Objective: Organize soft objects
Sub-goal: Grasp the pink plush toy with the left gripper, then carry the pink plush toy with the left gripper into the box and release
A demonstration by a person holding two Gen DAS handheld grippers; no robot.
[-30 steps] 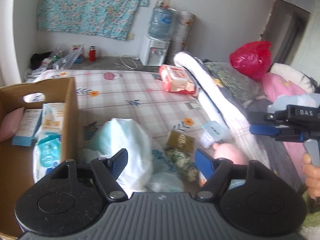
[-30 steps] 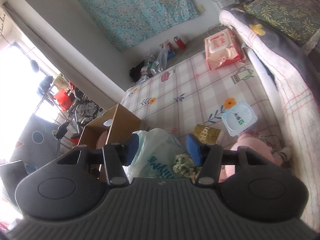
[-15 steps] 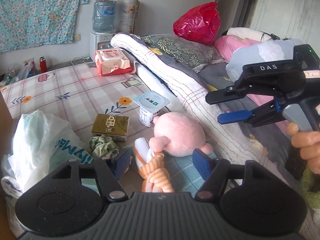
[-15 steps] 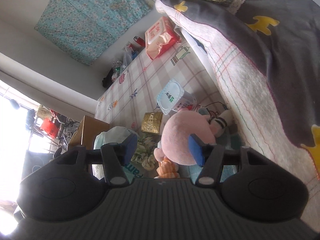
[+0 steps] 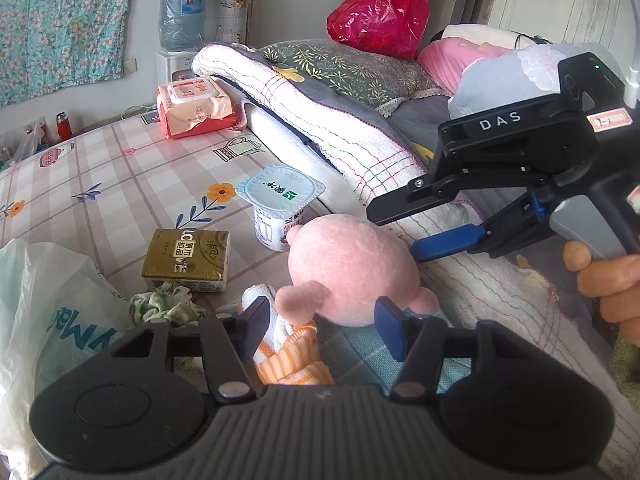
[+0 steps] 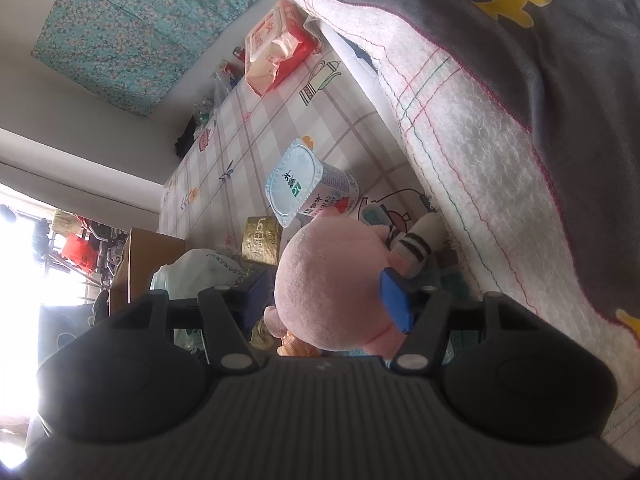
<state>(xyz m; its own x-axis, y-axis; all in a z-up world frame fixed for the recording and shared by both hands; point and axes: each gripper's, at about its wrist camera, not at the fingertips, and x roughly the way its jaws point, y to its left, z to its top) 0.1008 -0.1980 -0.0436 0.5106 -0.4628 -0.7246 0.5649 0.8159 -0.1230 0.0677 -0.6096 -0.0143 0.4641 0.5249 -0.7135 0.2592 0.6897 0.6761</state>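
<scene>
A: What is the biggest thing in view?

B: The bed (image 5: 120,168), under a checked sheet printed with flowers and teapots. A folded quilt (image 5: 360,136) runs along its far side, with a red plastic bag (image 5: 376,12) on the pillows behind it.

A: And the soft toy?

B: The pink plush toy (image 5: 352,268) lies on the bed against the quilt's edge; I take it as the landmark. A white plastic bag (image 5: 44,312) slumps well off to its near left. A pack of wet wipes (image 5: 192,108) sits far beyond it, towards the wall.

A: Closer in?

B: A yoghurt cup (image 5: 280,204) stands upright just behind the toy, touching or nearly so. A gold tissue pack (image 5: 186,260) lies to the toy's left, and a crumpled green cloth (image 5: 164,306) just in front of that pack. An orange striped sock (image 5: 292,356) lies in front of the toy, touching it.

A: The grippers?

B: The left gripper (image 5: 324,324) is open and has just been closing; the toy's lower edge and the sock lie between its jaws, but the pads do not press on them. The right gripper (image 6: 324,300) is also open and has just been widening. It straddles the toy's round body; whether its pads touch the plush I cannot tell. A hand (image 5: 608,276) holds its handle.
</scene>
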